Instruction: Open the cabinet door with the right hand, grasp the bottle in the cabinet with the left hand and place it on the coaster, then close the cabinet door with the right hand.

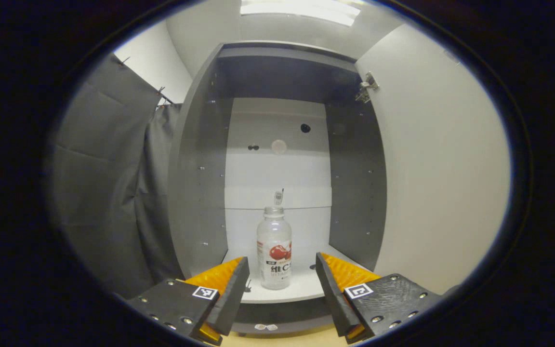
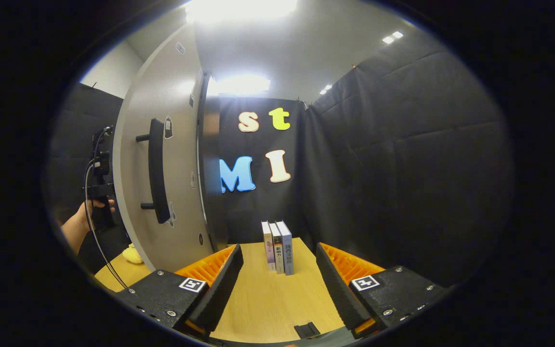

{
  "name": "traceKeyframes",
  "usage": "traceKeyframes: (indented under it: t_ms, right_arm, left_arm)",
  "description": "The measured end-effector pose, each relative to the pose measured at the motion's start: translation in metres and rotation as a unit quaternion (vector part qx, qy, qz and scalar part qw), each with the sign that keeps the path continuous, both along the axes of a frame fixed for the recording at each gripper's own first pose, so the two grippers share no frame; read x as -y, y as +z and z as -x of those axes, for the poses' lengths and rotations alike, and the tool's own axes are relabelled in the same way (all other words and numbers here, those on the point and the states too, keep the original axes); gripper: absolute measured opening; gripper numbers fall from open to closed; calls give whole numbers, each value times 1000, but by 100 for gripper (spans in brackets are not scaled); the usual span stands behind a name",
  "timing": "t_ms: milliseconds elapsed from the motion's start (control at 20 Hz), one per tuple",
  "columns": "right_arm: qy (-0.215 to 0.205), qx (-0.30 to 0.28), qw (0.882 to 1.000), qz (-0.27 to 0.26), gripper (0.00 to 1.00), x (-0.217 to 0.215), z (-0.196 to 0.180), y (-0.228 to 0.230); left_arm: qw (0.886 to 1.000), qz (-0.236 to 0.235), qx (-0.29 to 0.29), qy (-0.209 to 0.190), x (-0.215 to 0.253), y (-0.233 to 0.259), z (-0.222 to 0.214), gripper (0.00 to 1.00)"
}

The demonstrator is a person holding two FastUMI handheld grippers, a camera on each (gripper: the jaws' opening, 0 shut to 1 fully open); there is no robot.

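In the left gripper view, the left gripper (image 1: 281,284) pointed straight into an open cabinet (image 1: 200,193), its 2 fingers spread wide with nothing between them. A clear bottle (image 1: 274,248) with a red-and-white label stood upright on the cabinet's white bottom shelf (image 1: 301,289), near the front edge. It appeared in the gap between the fingers but beyond their tips, and neither finger touched it. The cabinet had dark grey side walls and a pale back panel. Its door (image 1: 441,183) was swung fully open on the right, with a metal hinge (image 1: 366,87) near its top corner. Grey curtain (image 1: 109,183) hung to the left of the cabinet.

In the right gripper view, the right gripper (image 2: 280,279) hovered over a light wooden table (image 2: 268,299), its jaws also wide apart and empty. 3 books (image 2: 278,246) stood upright on the table ahead of it, against the black cloth wall. To the left, the outer face of the open door (image 2: 171,159) showed a dark vertical bar handle (image 2: 157,171). Beyond the door's edge, a hand (image 2: 82,219) held the other device. A small yellow object (image 2: 132,254) lay on the table near the door's foot; what it was could not be told.
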State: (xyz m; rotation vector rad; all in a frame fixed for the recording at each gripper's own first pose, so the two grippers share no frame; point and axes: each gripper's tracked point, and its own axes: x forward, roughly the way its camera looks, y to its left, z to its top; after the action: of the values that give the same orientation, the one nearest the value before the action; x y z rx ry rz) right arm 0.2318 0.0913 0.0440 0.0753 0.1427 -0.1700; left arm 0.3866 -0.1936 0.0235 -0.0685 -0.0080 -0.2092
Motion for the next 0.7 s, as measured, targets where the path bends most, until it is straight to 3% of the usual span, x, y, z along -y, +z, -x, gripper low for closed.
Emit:
traceKeyframes:
  t_ms: [350,700]
  right_arm:
    - [-38,-34,999,11,94,10,11,-13]
    - [-38,-41,998,19,94,9,12,-17]
  left_arm:
    - [1000,-16,-17,-6,3,-32,-67,80]
    - [999,-1,-47,-23,19,-60,-106,80]
